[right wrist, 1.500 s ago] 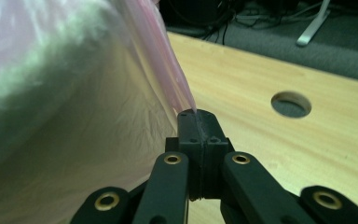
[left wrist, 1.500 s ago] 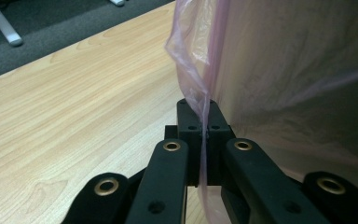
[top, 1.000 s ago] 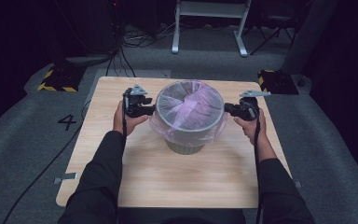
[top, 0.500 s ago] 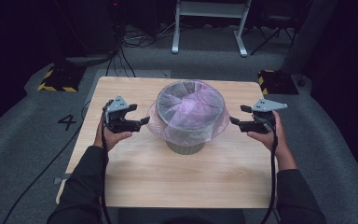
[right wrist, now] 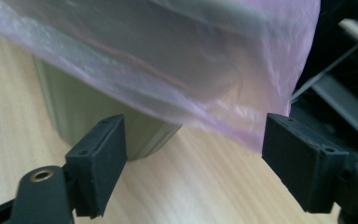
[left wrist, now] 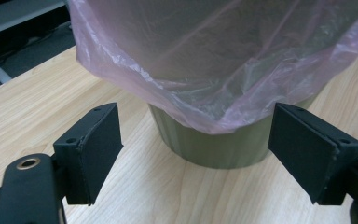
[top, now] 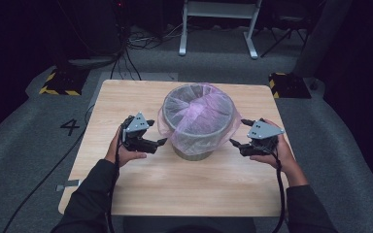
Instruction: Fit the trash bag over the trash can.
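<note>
The right gripper (right wrist: 193, 163) is holding its two black jaws wide apart, with nothing between them. Just ahead, a pink plastic bag (right wrist: 168, 60) is hanging over the side of a grey-green bin (right wrist: 79, 112), covering its upper part and leaving its base bare. The bin is standing on a light wooden table (right wrist: 205, 186). Dark metal bars are showing at the upper right, beyond the table edge.

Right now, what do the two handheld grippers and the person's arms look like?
Each claw, left claw and right claw, is black with two flat rectangular pads and a grey three-cornered plate on top. A black cable trails from each. The person wears dark long sleeves.
</note>
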`<move>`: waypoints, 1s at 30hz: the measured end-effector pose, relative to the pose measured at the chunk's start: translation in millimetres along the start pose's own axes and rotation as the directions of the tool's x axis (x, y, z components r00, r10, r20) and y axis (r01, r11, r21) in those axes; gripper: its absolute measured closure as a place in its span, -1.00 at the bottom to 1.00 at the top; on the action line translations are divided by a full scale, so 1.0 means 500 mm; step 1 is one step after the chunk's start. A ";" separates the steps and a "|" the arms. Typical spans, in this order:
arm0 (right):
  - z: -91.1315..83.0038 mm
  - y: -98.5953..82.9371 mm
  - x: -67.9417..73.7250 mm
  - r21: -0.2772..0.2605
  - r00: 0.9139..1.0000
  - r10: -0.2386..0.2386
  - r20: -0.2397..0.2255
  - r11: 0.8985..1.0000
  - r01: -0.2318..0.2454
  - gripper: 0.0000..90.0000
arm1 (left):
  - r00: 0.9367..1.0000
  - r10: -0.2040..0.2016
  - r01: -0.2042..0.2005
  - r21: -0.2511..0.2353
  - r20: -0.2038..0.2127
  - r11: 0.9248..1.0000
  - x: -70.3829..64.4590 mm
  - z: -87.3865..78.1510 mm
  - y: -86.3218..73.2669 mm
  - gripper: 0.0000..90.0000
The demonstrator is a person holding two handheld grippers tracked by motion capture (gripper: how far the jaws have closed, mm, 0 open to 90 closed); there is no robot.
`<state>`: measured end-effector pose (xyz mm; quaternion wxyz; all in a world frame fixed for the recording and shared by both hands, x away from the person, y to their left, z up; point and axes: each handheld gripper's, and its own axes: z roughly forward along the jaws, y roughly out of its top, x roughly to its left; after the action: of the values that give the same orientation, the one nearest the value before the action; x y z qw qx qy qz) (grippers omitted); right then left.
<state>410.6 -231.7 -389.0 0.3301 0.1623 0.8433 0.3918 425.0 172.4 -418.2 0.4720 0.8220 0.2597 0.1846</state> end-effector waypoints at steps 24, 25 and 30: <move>0.034 -0.073 0.005 0.083 0.991 0.062 -0.119 0.995 -0.052 1.00 | 0.998 0.062 -0.059 0.120 -0.019 0.991 0.018 0.035 -0.033 1.00; 0.040 -0.078 0.007 0.112 0.991 0.060 -0.121 0.993 -0.047 1.00 | 0.998 0.064 -0.061 0.136 -0.018 0.989 0.019 0.037 -0.036 1.00; 0.068 -0.102 -0.002 0.185 0.983 0.120 -0.136 0.978 -0.094 1.00 | 0.997 0.079 -0.073 0.210 -0.019 0.975 0.020 0.058 -0.055 1.00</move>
<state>433.8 -246.1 -444.1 0.2301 0.2073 0.8868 0.3430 442.0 170.2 -455.8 0.3721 0.8738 0.2525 0.1853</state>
